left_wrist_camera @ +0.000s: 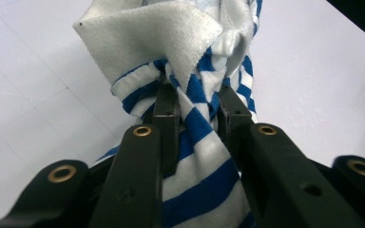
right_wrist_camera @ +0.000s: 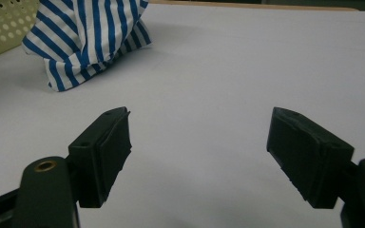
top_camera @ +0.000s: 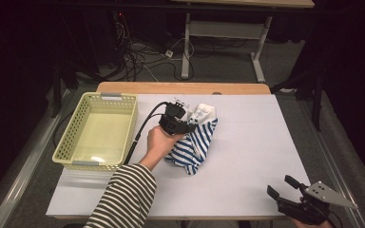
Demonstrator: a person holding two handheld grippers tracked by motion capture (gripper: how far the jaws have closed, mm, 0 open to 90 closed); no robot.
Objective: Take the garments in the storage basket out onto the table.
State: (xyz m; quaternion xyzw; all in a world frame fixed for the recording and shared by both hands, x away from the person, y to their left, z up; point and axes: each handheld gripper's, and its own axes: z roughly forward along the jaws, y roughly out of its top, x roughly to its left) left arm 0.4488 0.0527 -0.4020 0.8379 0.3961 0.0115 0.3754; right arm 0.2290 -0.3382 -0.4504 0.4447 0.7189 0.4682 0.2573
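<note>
Far left on the desk (top_camera: 247, 156) sits a pale yellow perforated basket (top_camera: 97, 130), and as far as I can tell from the high view there's nothing in it. So if the striped cloth is meant to end up in there, that part isn't done yet.

Just right of the basket is the left hand-held gripper (top_camera: 183, 124), held by a hand coming out of a striped sleeve (top_camera: 123, 197). It's pinching the blue-and-white striped cloth (top_camera: 196, 142); in the left gripper view you can see a bunched fold of the fabric (left_wrist_camera: 195, 123) squeezed between the two black jaws, which are drawn close together around it. The cloth itself is a crumpled heap near the middle of the desk, a bit toward the back, with a white inner side flopped over the top. Its lower part looks like it's resting on the surface, so I'd call it grabbed but not really lifted.

Way over at the right, near the front corner of the desk, the right hand-held gripper (top_camera: 281, 186) is hanging out well apart from the cloth. Its jaws are spread wide with nothing between them, just bare desk showing through the gap in the right gripper view (right_wrist_camera: 199, 156).

My read: the grasp is done, and everything after it (lifting, moving, dropping in the basket or laying flat) is left.
</note>
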